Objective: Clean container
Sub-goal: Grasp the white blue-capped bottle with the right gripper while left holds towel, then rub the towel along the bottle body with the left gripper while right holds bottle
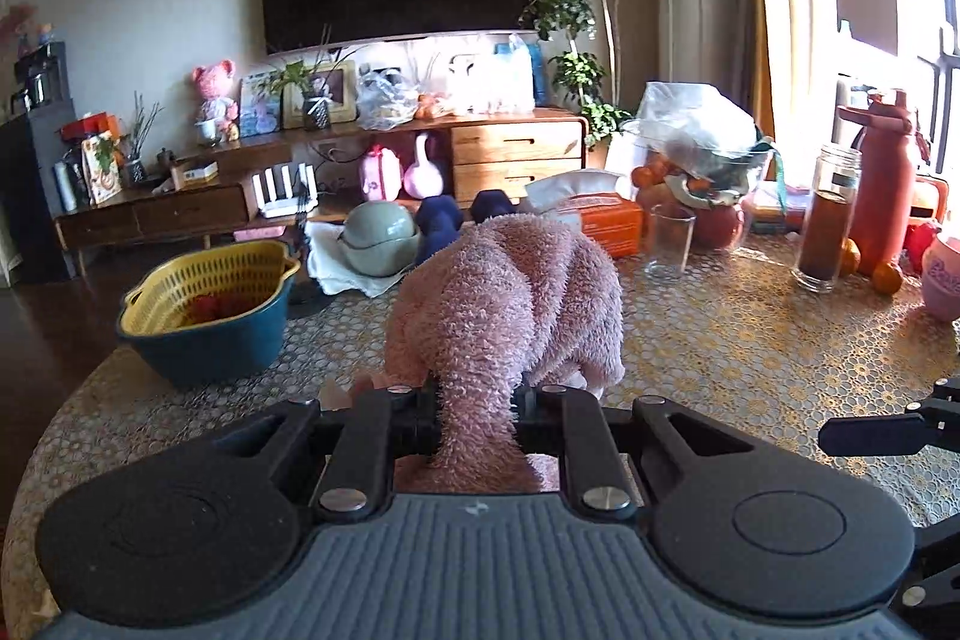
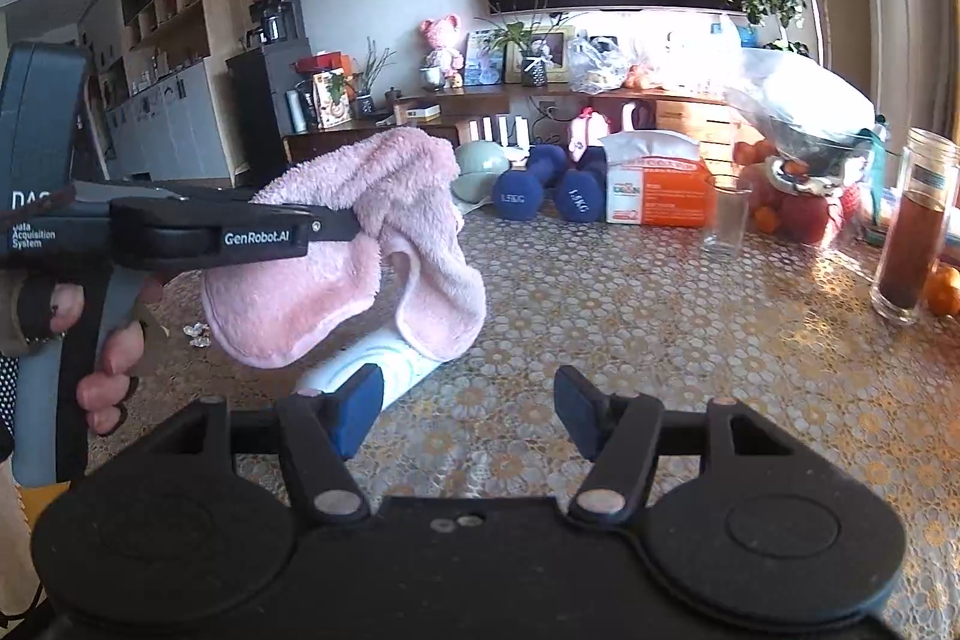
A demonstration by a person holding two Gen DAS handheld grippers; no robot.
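Pink terry cloth [image 1: 504,304] is pinched tight in the left gripper [image 1: 477,409], bunched ahead of its fingers and drooping over a white, pale-green cylindrical container [image 2: 372,373] lying on its side on the gold-patterned tabletop [image 2: 690,340]. The right gripper [image 2: 468,415] is spread wide and empty, its left pad just beside the container's end.

As I judge it, that gripper should close on the container to steady it before the cloth rubs.

Left of the cloth, a yellow strainer basket in a teal bowl [image 1: 207,307] holds something red. Ahead to the right stand an empty clear glass tumbler [image 1: 669,241] and a glass jar of brown liquid [image 1: 828,220].
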